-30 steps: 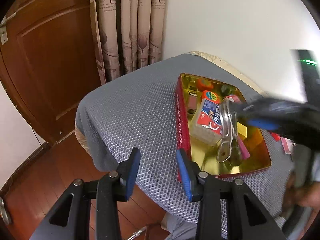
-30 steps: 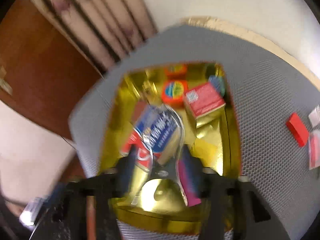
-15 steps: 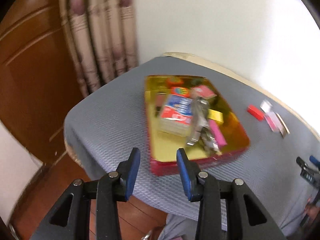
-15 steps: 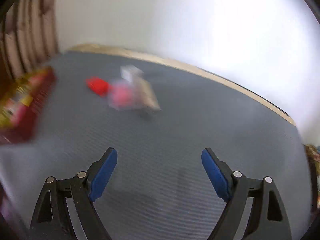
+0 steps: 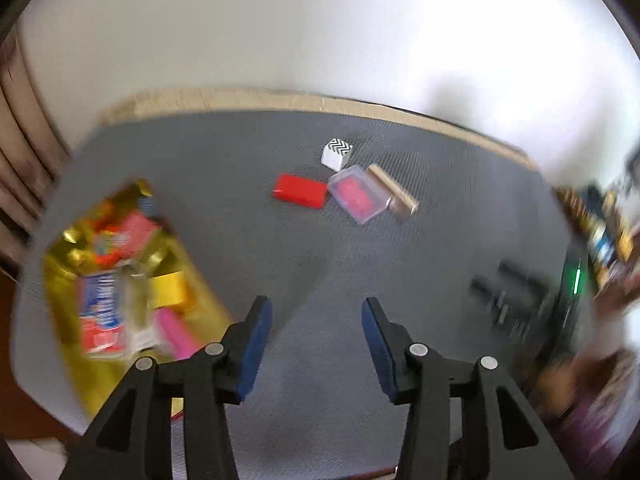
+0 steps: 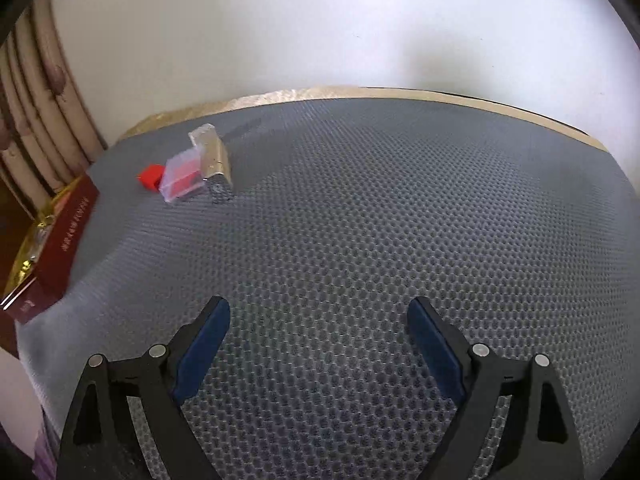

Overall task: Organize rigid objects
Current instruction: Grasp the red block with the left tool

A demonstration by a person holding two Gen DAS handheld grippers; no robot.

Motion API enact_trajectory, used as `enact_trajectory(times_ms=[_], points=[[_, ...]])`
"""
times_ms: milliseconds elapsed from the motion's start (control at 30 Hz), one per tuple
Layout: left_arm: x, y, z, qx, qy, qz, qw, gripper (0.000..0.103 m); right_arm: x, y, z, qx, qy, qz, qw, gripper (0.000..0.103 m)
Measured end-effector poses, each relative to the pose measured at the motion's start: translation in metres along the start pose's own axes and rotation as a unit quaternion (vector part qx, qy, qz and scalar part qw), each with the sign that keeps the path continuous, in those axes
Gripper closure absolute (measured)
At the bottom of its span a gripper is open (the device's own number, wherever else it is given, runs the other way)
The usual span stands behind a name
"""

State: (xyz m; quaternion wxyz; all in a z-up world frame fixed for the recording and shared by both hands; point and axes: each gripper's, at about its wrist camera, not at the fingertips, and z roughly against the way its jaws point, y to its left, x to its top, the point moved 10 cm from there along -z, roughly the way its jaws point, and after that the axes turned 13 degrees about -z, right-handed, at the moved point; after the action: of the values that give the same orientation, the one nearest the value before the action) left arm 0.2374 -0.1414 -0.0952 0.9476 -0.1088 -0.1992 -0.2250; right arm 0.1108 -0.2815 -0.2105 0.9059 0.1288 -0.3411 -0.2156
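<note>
Grey honeycomb-mesh mat over table (image 6: 380, 240), tan table edge visible along far side.

Gold-lined red rectangular tin (image 5: 100, 376): at mat's left edge; already loaded with blurred cartons and packets.

Loose cluster, toward mat's far-left corner, well apart from tin:
- Flat red plastic block (image 5: 299, 191): rigid, light; best taken across short sides.
- Clear lidded plastic case with pink contents (image 5: 357, 195): touching red block and metal bar; smooth, probably slippery; likely to skid unless pinched across long edges.
- Brushed metal rectangular bar (image 5: 394, 190): likely heaviest piece; slick faces, firm squeeze across narrow width advised.
- Small white cube with black zigzag top (image 5: 337, 153): just beyond case; light, easy to tip.

Left gripper (image 5: 316, 338): blue-padded fingers moderately apart, holding nothing; raised above mat's near edge, aimed toward cluster.

Right gripper (image 6: 318, 344): fingers spread wide, nothing between; low over bare mat, level, cluster far off to left.
</note>
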Motion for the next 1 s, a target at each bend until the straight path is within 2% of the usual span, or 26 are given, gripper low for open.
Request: enact_trajectory(times_ms=[67,200,300,367,433,700,800,833,1000], points=[[0.02,0.013,-0.022,-0.003,0.024,0.07,0.9972,0.055,-0.002,0.0,0.0,0.008,0.005,0.001,1.0,0.013],[0.064,0.047,-0.072,0.016,0.029,0.196,0.9801,0.055,-0.004,0.006,-0.001,0.028,0.013,0.007,1.0,0.012],[0.077,0.059,-0.102,0.026,0.046,0.239,0.9696,0.055,-0.005,0.015,-0.002,0.049,0.02,0.021,0.998,0.011],[0.08,0.06,-0.119,0.015,0.059,0.262,0.9633,0.055,-0.007,0.018,-0.001,0.061,0.022,0.027,0.998,0.01],[0.081,0.064,-0.131,0.018,0.069,0.286,0.9556,0.055,-0.008,0.021,0.0,0.071,0.026,0.03,0.997,0.01],[0.093,0.075,-0.156,0.027,0.081,0.315,0.9453,0.055,-0.012,0.028,-0.001,0.092,0.036,0.04,0.994,0.009],[0.088,0.078,-0.169,0.036,0.101,0.336,0.9356,0.055,-0.012,0.026,0.0,0.095,0.037,0.037,0.994,0.009],[0.089,0.08,-0.168,0.04,0.095,0.343,0.9337,0.055,-0.012,0.026,0.0,0.095,0.038,0.037,0.994,0.008],[0.095,0.079,-0.173,0.057,0.105,0.32,0.9398,0.055,-0.013,0.025,0.004,0.097,0.039,0.036,0.994,0.008]])
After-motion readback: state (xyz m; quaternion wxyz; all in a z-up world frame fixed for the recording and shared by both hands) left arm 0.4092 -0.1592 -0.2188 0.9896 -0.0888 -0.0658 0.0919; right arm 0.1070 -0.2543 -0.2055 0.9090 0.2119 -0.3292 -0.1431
